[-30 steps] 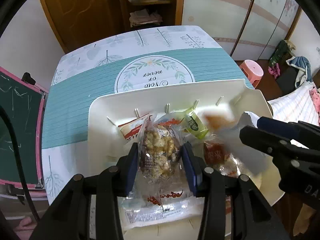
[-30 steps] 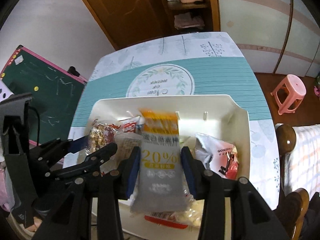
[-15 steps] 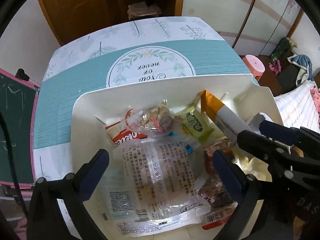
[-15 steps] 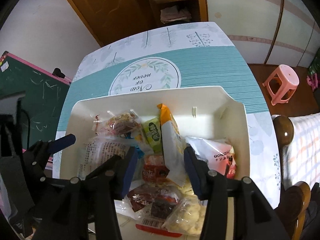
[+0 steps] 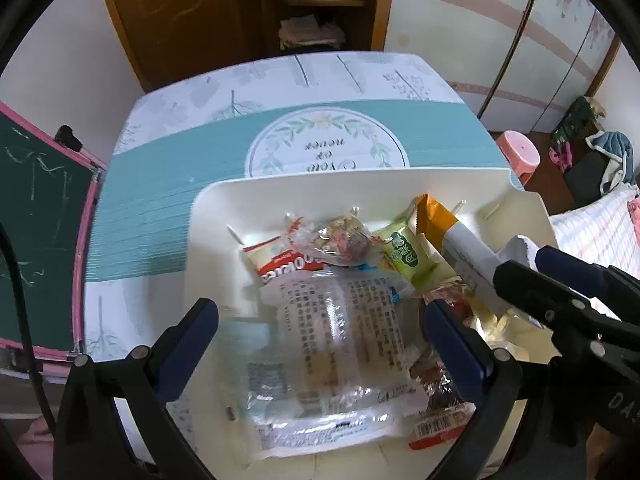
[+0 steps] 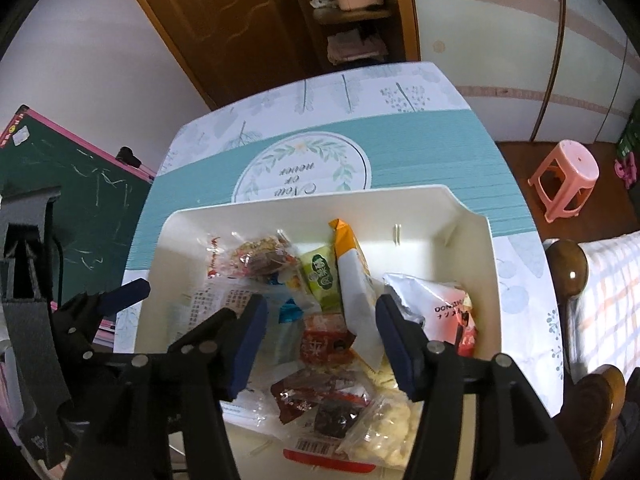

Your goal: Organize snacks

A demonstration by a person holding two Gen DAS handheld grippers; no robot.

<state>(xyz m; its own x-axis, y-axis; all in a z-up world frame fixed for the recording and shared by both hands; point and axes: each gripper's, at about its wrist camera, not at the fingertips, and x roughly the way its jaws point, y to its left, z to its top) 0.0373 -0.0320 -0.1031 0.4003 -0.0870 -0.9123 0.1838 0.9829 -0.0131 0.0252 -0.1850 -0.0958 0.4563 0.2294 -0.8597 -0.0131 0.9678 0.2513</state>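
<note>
Between right claw (image 6: pixel 320 330) jaws: orange-white packet (image 6: pixel 354 276), released, jaws just widened, long axis toward bin (image 6: pixel 472 216) far wall | left claw (image 5: pixel 320 332) spread wide, empty

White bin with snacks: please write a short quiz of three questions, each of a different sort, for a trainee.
1. True or false: the left tool is clamped on a snack.
2. Which packet lies directly left of the orange and white packet? A) green packet B) silver bag C) red packet
3. Fill in: all the snacks lie inside the white ____.

Key:
1. False; its jaws stand wide open above the clear packet.
2. A, the green packet.
3. bin.
</note>
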